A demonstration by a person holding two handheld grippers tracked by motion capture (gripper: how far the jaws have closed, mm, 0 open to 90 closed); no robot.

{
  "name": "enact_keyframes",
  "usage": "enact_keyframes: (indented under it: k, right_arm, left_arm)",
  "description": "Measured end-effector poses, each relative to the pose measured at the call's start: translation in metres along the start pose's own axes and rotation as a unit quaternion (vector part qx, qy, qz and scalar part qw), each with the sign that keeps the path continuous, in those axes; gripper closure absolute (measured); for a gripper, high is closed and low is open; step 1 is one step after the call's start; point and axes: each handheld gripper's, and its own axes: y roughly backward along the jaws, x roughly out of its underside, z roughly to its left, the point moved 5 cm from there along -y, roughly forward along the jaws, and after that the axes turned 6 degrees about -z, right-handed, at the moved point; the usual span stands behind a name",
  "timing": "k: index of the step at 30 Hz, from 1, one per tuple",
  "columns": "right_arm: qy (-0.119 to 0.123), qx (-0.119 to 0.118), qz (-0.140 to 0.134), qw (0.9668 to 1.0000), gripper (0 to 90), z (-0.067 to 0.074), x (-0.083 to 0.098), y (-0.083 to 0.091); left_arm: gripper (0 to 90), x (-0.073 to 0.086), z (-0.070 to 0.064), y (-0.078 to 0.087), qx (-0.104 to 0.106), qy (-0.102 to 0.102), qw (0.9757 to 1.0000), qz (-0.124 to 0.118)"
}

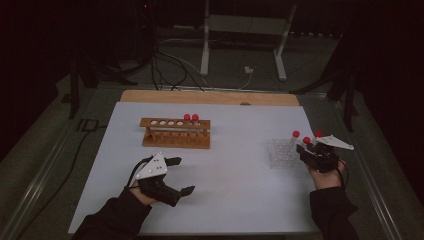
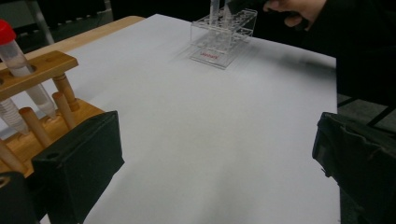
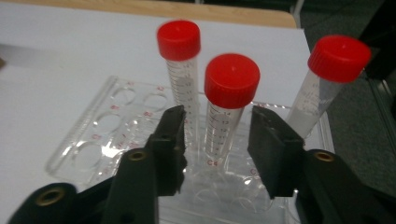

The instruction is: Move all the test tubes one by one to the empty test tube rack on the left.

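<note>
A clear plastic rack point(image 3: 107, 140) holds three red-capped tubes at the right of the white sheet point(image 1: 235, 180). My right gripper point(image 3: 217, 135) has its jaws on either side of the middle tube point(image 3: 231, 79), with a narrow gap at each pad. Another tube point(image 3: 179, 39) stands behind it to the left. A third tube point(image 3: 338, 58) leans at the right. In the high view the right gripper point(image 1: 306, 147) is at the clear rack point(image 1: 282, 152). My left gripper point(image 1: 184, 175) rests open and empty in front of the wooden rack point(image 1: 175, 132), which holds two red-capped tubes point(image 1: 191, 117).
The wooden rack point(image 2: 32, 70) stands just left of my left gripper point(image 2: 217, 158) with a capped tube point(image 2: 11, 51) in it. A wooden table edge point(image 1: 210, 96) runs along the back. Cables and a metal stand point(image 1: 245, 30) lie on the floor beyond.
</note>
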Motion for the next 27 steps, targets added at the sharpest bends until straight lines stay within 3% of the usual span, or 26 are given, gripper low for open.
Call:
enact_keyframes:
  k: [9,16,27]
  right_arm:
    - [-0.004,0.004,0.006,1.0,73.6,-0.001,0.0,-0.007]
    - [0.0,0.005,0.003,1.0,74.8,0.0,-0.003,-0.005]
    - [0.011,0.01,-0.037,0.9992,75.0,0.003,-0.021,0.017]
  left_arm:
    - [2.4,0.001,0.001,0.0,0.002,0.003,1.0,0.0]
    - [2.4,0.002,0.001,0.0,0.004,0.006,1.0,0.001]
    - [2.4,0.001,0.002,0.001,0.004,0.006,1.0,0.002]
